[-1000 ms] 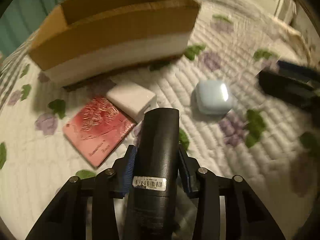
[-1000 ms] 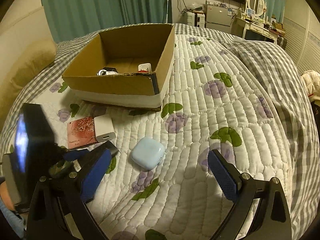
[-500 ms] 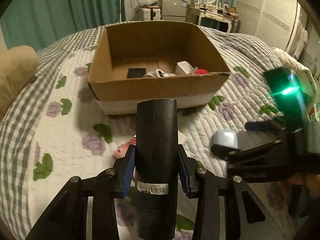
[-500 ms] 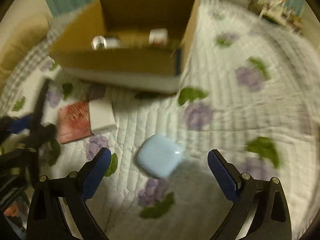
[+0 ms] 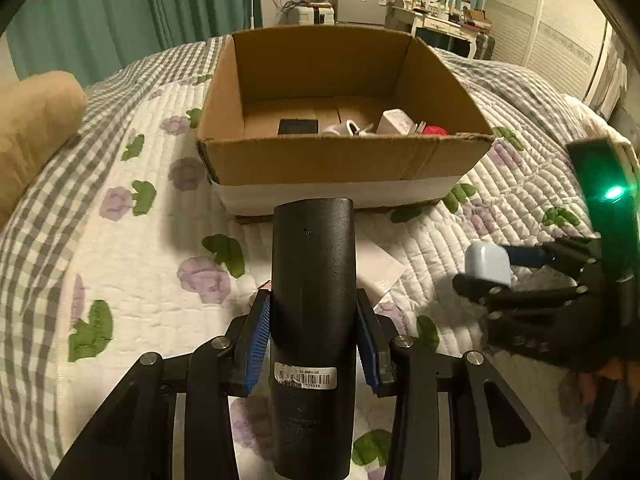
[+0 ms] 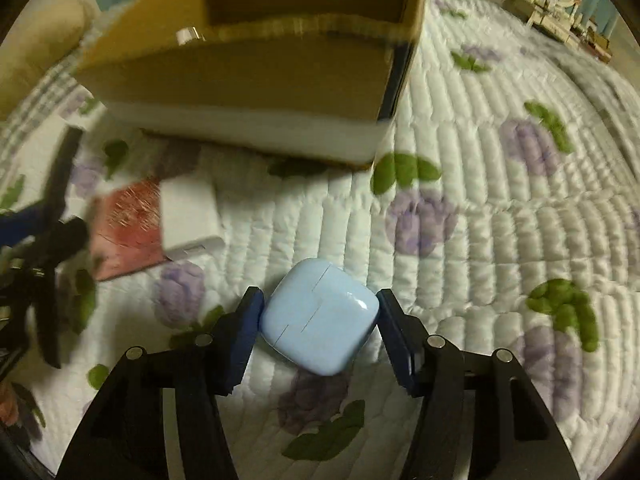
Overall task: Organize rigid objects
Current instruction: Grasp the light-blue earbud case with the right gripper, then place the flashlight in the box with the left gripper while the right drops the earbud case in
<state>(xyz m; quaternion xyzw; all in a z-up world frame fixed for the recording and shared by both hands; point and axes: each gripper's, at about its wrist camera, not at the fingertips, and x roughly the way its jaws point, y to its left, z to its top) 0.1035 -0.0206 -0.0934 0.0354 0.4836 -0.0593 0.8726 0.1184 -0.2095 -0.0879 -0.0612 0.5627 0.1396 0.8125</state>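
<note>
both hand-held grippers loaded over the quilted bed

left wrist view: my left hand-held gripper [image 5: 312, 334] is clamped on a black cylinder [image 5: 313, 304], blue pads pressed to both its sides, a barcode label low on the tube. straight ahead of it the open cardboard box [image 5: 340, 160] sits on the bed quilt [image 5: 132, 264], with a black square, white pieces and something red lying inside. off to the right of my fingers the right hand-held gripper [image 5: 494, 270] shows, the pale blue case [image 5: 488, 262] between its tips.

right wrist view: my right hand-held gripper [image 6: 320, 320] has just been closing, and the pale blue case [image 6: 320, 316] is between the pads; both pads touch its sides, and it looks to be resting on the quilt. ahead and left lie a white block [image 6: 188, 218] overlapping a red card [image 6: 128, 232], with the box [image 6: 248, 80] beyond them. the left hand-held gripper is a dark blur at far left.
</note>
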